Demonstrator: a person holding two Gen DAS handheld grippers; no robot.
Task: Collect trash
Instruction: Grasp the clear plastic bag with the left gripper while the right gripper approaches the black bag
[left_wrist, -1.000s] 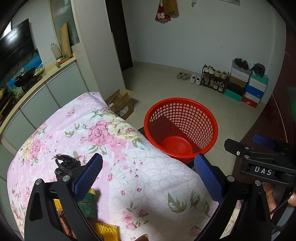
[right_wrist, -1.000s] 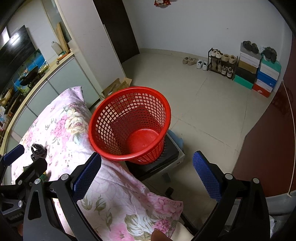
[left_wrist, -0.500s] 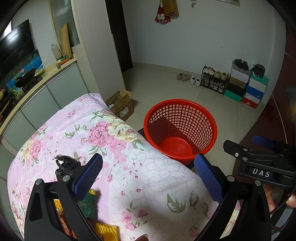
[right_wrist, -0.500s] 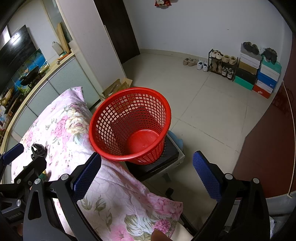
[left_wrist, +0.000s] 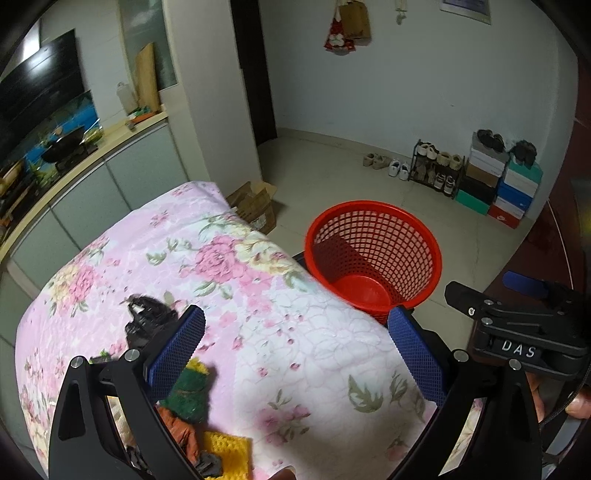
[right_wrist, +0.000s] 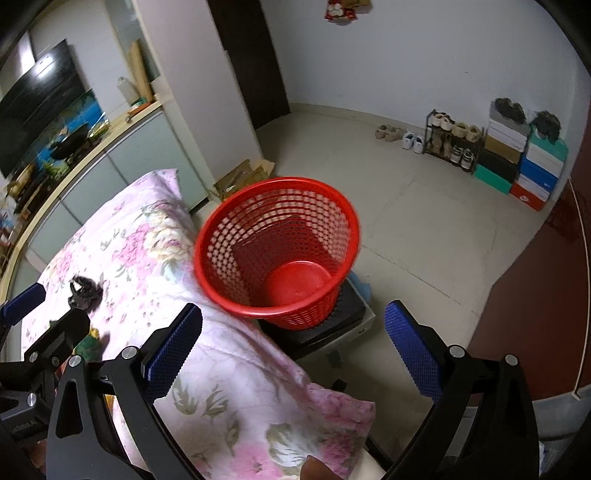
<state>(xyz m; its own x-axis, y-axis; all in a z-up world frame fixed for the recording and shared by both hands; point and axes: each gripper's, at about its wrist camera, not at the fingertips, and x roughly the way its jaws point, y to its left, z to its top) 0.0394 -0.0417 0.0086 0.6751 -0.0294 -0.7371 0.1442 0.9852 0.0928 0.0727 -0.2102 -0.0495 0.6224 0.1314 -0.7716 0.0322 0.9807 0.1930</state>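
Your left hand-held gripper (left_wrist: 295, 354): jaws wide apart, holding nothing, above the floral-covered surface (left_wrist: 258, 332). Your right hand-held gripper (right_wrist: 293, 350): equally wide, empty, facing the red basket (right_wrist: 277, 251) beside the surface's edge. Trash on the cloth: black crumpled scrap (left_wrist: 147, 321), green scrap (left_wrist: 190, 398), yellow piece (left_wrist: 229, 448), orange scrap (left_wrist: 181, 432).

One red mesh basket (left_wrist: 373, 258) at 1 o'clock | one black crumpled scrap (left_wrist: 147, 321) at 9 o'clock on one floral cloth (left_wrist: 258, 314) | one green scrubber (left_wrist: 190, 397), two yellow sponges (left_wrist: 227, 452) at 7 o'clock | one cardboard box (left_wrist: 255, 208) at 12 o'clock | one shoe rack (left_wrist: 437, 168) at 2 o'clock | two grippers: left gripper (left_wrist: 295, 354), right gripper (right_wrist: 293, 354)
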